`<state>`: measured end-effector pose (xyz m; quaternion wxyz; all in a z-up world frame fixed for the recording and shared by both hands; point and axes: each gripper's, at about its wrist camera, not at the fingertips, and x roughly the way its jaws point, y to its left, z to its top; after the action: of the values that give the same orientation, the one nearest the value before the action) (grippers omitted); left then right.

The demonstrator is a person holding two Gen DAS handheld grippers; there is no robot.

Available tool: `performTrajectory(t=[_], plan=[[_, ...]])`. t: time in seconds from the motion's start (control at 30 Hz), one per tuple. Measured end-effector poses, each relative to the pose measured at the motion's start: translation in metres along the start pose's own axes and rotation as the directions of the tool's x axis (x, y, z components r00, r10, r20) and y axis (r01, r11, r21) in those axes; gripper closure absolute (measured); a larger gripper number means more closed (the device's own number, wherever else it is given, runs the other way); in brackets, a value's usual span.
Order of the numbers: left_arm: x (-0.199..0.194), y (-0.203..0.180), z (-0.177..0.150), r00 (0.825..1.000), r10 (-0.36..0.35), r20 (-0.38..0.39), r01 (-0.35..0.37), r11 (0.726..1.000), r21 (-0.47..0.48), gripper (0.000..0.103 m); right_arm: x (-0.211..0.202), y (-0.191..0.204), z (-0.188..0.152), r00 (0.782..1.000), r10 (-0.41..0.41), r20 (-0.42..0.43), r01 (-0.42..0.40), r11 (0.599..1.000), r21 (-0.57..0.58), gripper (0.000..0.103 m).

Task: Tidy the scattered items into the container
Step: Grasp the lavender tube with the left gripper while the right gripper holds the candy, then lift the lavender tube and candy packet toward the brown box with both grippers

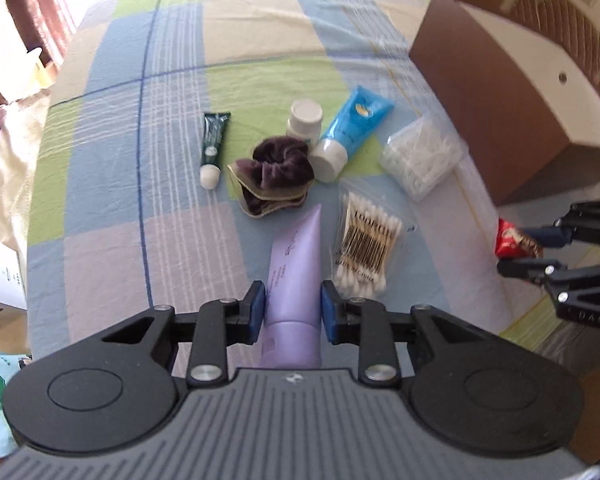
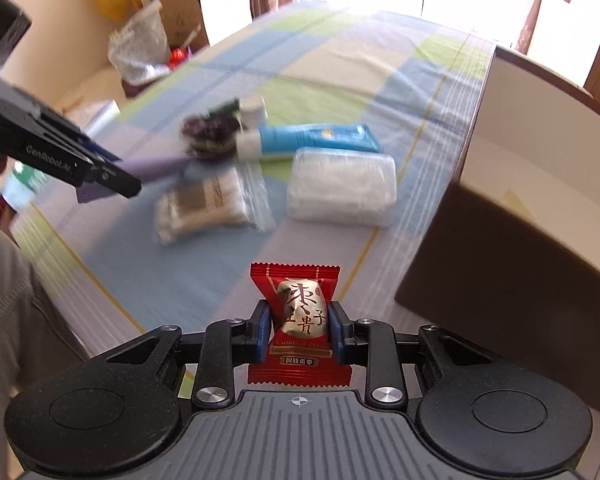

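Note:
My left gripper (image 1: 293, 307) is shut on a lilac tube (image 1: 296, 264), held above the checked bedsheet (image 1: 172, 128). My right gripper (image 2: 300, 326) is shut on a red candy packet (image 2: 299, 312); it shows in the left wrist view as the right gripper (image 1: 530, 252), low at the right. On the sheet lie a dark green tube (image 1: 214, 144), a purple scrunchie (image 1: 276, 174), a white jar (image 1: 305, 118), a blue tube (image 1: 350, 128), a bag of cotton swabs (image 1: 370, 244) and a clear box of swabs (image 1: 422, 156). The brown container box (image 2: 532, 200) stands at the right.
The bed's near edge runs below both grippers. Bags and cardboard (image 2: 156, 36) crowd the floor beyond the bed's far left side. A person's grey sleeve (image 2: 8, 300) is at the left of the right wrist view. Bright windows with curtains lie behind.

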<state>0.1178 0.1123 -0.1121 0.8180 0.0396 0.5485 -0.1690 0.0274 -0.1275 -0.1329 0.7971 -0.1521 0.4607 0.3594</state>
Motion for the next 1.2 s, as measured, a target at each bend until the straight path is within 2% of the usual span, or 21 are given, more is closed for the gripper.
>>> performTrajectory(t=[0.07, 0.23, 0.37, 0.57, 0.7, 0.9, 1.07, 1.2], plan=[[-0.004, 0.0, 0.002, 1.0, 0.004, -0.002, -0.004, 1.0, -0.014, 0.079, -0.003, -0.002, 0.003, 1.0, 0.023, 0.008, -0.023, 0.999, 0.032, 0.071], [0.019, -0.007, 0.003, 0.993, 0.069, -0.094, -0.068, 0.998, 0.016, 0.081, -0.004, -0.007, 0.002, 1.0, 0.02, 0.002, -0.02, 0.998, 0.061, 0.071], [0.033, -0.006, 0.0, 0.989, 0.069, -0.132, -0.072, 0.997, -0.022, 0.078, -0.006, -0.011, -0.002, 1.0, 0.012, -0.002, -0.012, 0.997, 0.073, 0.071], [0.039, -0.016, -0.003, 0.985, 0.114, -0.128, -0.111, 0.993, 0.026, 0.078, -0.005, -0.017, -0.004, 1.0, 0.016, -0.016, -0.014, 0.994, 0.105, 0.071], [0.031, -0.012, -0.006, 0.99, 0.094, -0.107, -0.098, 0.995, -0.031, 0.079, -0.007, -0.017, -0.002, 1.0, 0.027, -0.006, -0.026, 0.994, 0.108, 0.071], [-0.002, -0.007, -0.009, 1.0, 0.013, -0.024, -0.016, 0.989, -0.146, 0.08, -0.011, -0.022, -0.002, 0.998, 0.056, -0.004, -0.055, 0.989, 0.14, 0.071], [0.003, -0.004, -0.008, 0.998, 0.024, -0.06, -0.034, 0.984, -0.175, 0.08, -0.013, -0.026, -0.002, 0.998, 0.068, -0.004, -0.066, 0.982, 0.177, 0.071], [0.005, 0.001, -0.011, 0.998, -0.021, -0.066, 0.004, 0.969, -0.247, 0.08, -0.017, -0.029, -0.003, 0.997, 0.078, 0.006, -0.077, 0.977, 0.2, 0.071]])
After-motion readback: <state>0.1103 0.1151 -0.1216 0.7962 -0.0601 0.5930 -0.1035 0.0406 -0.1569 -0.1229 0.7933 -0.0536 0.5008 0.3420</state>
